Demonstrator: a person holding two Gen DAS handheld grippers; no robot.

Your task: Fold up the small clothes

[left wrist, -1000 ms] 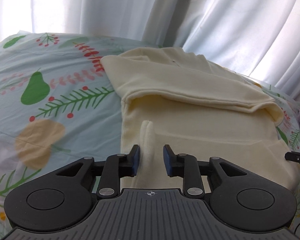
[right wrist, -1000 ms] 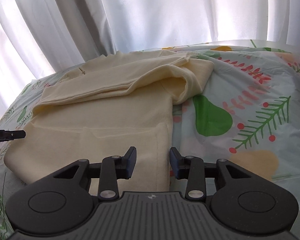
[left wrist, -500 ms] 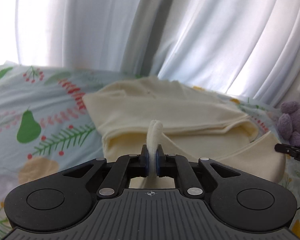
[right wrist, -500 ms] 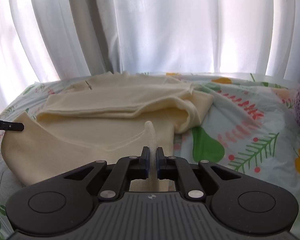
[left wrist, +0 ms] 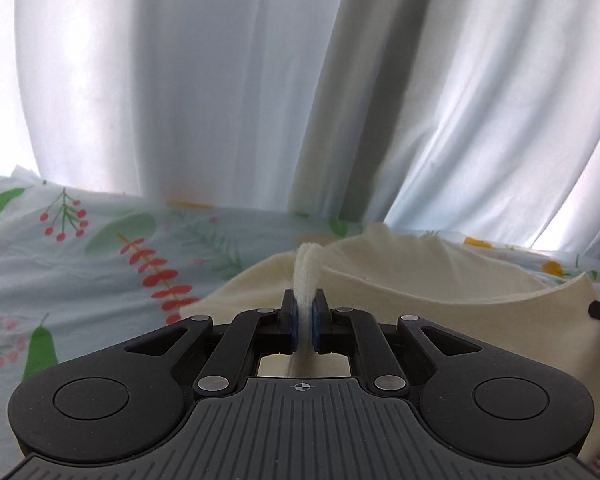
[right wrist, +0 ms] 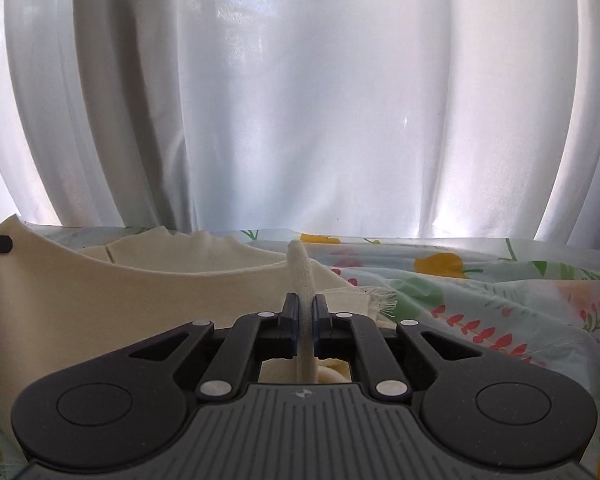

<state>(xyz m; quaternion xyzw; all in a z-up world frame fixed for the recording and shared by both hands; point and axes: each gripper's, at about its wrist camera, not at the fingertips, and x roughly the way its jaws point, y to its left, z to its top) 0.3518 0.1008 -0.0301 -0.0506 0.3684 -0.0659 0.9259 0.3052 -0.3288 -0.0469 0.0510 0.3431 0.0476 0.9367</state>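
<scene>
- Left gripper (left wrist: 304, 326): jaws clamped tight on a pinched fold of the cream garment (left wrist: 440, 280).
- Garment edge is held raised between both grippers, above the floral bedsheet (left wrist: 100, 248); the rest is draped below.
- Right gripper (right wrist: 304, 326): jaws likewise closed on a garment fold.
- White curtain (right wrist: 300, 100) is seen behind.

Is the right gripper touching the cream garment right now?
Touching. In the right wrist view the right gripper has its jaws shut on a pinched fold of the cream garment, which stands up between the pads.
</scene>
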